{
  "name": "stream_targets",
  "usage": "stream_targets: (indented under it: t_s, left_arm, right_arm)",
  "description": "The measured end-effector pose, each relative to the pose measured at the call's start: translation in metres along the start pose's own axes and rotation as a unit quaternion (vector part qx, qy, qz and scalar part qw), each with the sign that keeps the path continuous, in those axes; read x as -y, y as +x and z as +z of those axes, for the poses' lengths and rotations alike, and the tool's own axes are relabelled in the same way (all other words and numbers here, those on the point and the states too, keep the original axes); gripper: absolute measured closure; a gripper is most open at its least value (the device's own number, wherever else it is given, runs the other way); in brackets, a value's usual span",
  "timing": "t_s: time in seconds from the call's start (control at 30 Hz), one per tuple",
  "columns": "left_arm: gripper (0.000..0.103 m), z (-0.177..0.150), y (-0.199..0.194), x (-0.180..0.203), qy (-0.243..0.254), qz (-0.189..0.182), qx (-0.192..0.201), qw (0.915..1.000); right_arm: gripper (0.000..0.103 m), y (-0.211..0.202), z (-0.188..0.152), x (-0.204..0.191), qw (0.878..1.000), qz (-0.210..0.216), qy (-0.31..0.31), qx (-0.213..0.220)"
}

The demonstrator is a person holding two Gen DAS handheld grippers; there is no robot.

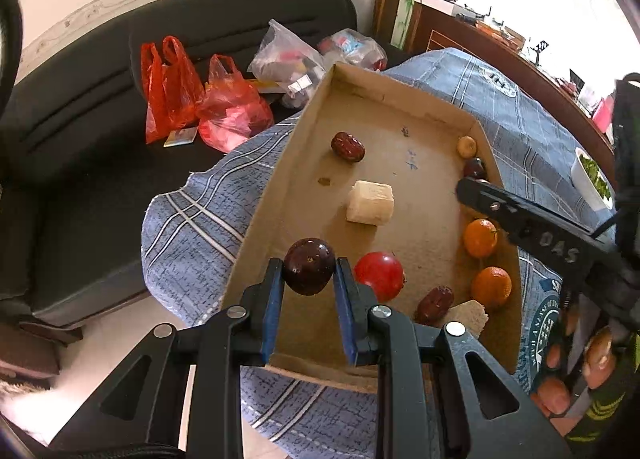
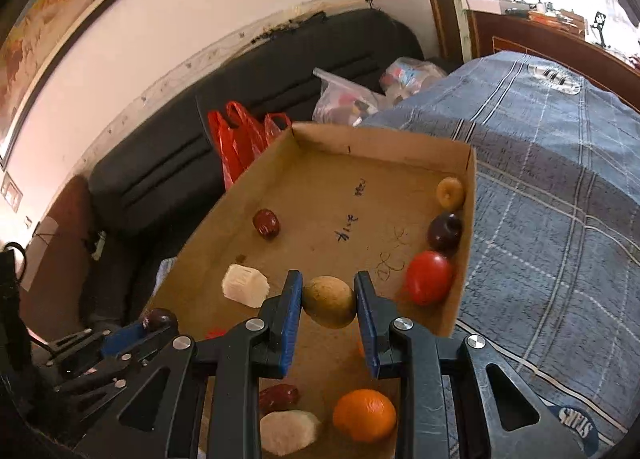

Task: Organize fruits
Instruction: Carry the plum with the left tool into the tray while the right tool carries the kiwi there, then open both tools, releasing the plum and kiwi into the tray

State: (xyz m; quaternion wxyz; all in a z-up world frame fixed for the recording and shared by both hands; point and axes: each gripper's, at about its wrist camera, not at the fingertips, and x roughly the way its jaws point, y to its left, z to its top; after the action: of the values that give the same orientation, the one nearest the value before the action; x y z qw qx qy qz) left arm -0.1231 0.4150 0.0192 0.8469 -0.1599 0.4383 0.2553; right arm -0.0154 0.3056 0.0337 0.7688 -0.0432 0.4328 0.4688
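L claw gripping dark fruit, cardboard tray, plaid cloth

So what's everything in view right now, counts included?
cardboard tray: 1, brown, on the plaid cloth
red dates: 2, far left, near edge
white chunks: 2, tray middle, near edge
oranges: 2, right side
red round fruits: 2, near left, right wall
dark round fruits: 2, one held, one at right wall
tan round fruits: 2, one held, one in far right corner
bowl: 1, white, greens inside, on cloth
plastic bags: several, red and clear, on black sofa
left gripper: shut on dark fruit
right gripper: shut on tan fruit
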Motion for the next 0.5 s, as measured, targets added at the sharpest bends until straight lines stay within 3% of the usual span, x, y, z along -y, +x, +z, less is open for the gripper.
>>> stream_targets:
  t_s: [0.5]
  left_arm:
    - [0.079,-0.003,0.023,0.001,0.009,0.007,-0.025,0.9996]
  right_arm:
    - [0.073,0.042,-0.003,-0.013,0.998,-0.023,-0.043,-0.049]
